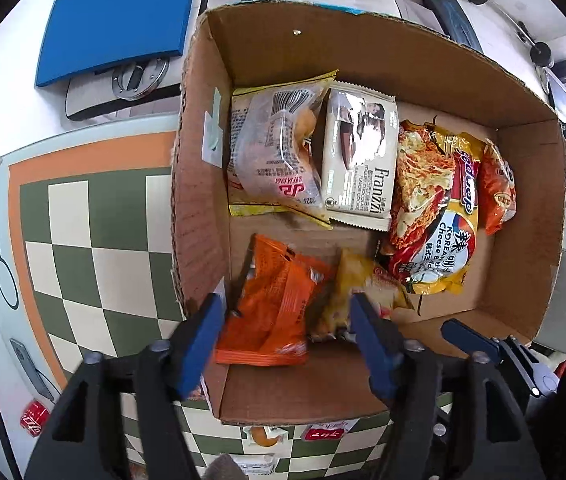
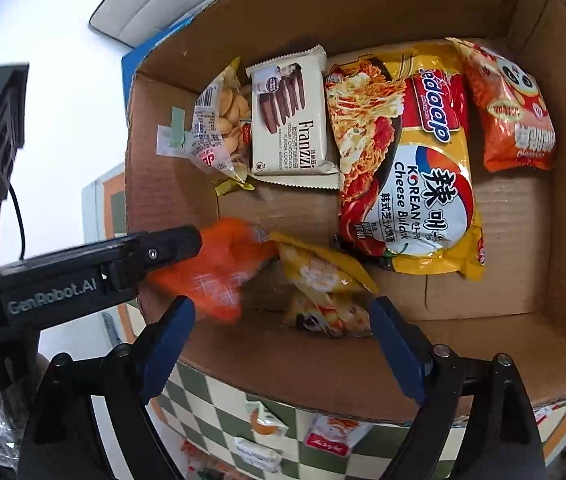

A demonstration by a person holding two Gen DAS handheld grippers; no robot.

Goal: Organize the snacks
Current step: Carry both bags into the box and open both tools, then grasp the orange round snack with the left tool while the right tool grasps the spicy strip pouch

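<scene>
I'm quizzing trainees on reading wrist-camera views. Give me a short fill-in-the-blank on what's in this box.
1. The snacks lie in a ____ box.
2. The cream Franzzi cookie pack lies beside a yellow Korean Cheese Buldak ____ packet.
3. The packet between the left gripper fingers is ____.
4. The tablecloth pattern is ____.

Missing: cardboard; noodle; orange; checkered

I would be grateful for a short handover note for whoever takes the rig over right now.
Left gripper: open over the box, orange packet between its fingers, not pinched.
Right gripper: open, yellow packet below, free.
Cardboard box holds the noodle pack, cookie pack, biscuit bag and red snack bag.
Left: small packets on the checkered mat beside the box.
</scene>
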